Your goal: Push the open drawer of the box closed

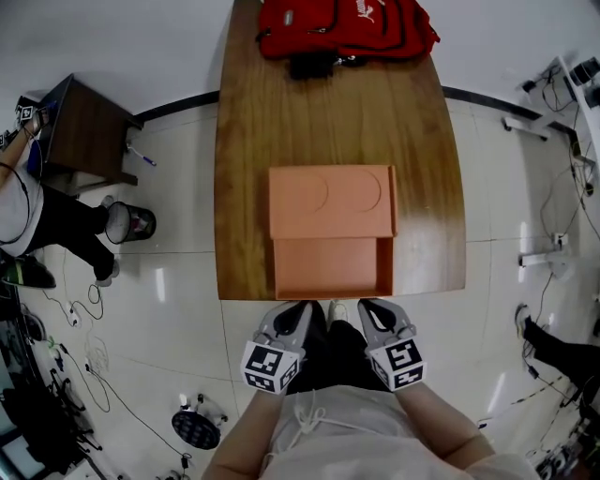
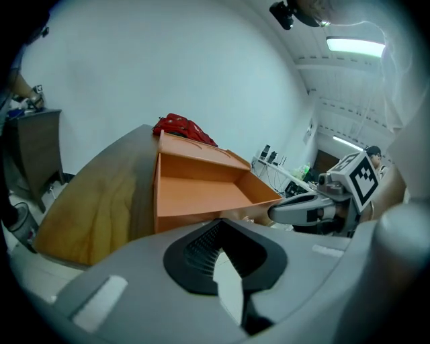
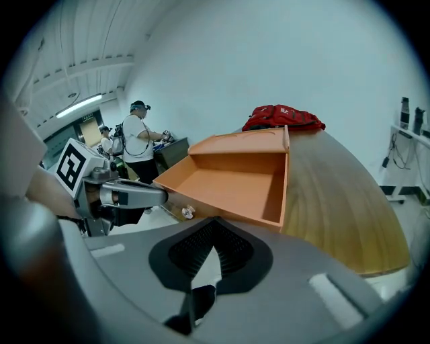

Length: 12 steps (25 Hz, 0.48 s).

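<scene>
An orange box (image 1: 330, 199) lies on the wooden table (image 1: 244, 141), and its drawer (image 1: 330, 267) is pulled out toward the near edge, empty inside. Both grippers hover just off that edge, below the drawer front. My left gripper (image 1: 300, 311) is shut and holds nothing, pointing at the drawer's left half. My right gripper (image 1: 366, 309) is likewise shut and empty, near the right half. Neither touches the drawer. In the left gripper view the drawer (image 2: 201, 191) lies ahead of the jaws (image 2: 222, 259). In the right gripper view the drawer (image 3: 232, 185) is just beyond the jaws (image 3: 211, 255).
A red backpack (image 1: 347, 23) and a black item (image 1: 311, 64) lie at the table's far end. A small dark side table (image 1: 84, 131), a bin (image 1: 127, 223), a seated person (image 1: 28, 216) and floor cables are at the left.
</scene>
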Available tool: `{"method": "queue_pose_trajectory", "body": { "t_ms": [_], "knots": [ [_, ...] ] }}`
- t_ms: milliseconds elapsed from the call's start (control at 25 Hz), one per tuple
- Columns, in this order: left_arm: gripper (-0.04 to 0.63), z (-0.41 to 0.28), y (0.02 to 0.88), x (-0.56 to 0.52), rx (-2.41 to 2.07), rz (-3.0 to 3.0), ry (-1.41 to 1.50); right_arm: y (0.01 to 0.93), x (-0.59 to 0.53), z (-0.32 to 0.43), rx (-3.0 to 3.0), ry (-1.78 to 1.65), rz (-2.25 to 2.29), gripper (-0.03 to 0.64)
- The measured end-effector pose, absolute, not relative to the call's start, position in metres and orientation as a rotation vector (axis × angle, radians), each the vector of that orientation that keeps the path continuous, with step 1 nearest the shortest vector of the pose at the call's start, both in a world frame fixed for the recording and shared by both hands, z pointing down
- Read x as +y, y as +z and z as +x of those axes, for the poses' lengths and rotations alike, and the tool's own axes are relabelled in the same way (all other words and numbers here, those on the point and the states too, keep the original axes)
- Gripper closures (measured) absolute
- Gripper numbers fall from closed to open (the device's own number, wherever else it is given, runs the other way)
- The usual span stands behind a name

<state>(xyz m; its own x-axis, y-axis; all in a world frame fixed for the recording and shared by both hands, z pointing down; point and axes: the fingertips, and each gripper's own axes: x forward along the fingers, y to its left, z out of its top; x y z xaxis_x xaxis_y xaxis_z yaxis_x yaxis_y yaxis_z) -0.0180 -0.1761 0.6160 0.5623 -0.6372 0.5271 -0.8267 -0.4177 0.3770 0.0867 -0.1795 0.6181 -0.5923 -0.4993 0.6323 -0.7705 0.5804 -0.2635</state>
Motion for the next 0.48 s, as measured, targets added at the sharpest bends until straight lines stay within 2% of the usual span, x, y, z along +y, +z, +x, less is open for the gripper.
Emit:
{"method": "queue_pose_trajectory", "body": {
  "t_ms": [480],
  "knots": [
    [0.589,-0.022,0.617,-0.216,-1.114,2.243,0.452,0.624,-0.22,0.083,-2.255,0.785,1.089,0.609]
  ]
}}
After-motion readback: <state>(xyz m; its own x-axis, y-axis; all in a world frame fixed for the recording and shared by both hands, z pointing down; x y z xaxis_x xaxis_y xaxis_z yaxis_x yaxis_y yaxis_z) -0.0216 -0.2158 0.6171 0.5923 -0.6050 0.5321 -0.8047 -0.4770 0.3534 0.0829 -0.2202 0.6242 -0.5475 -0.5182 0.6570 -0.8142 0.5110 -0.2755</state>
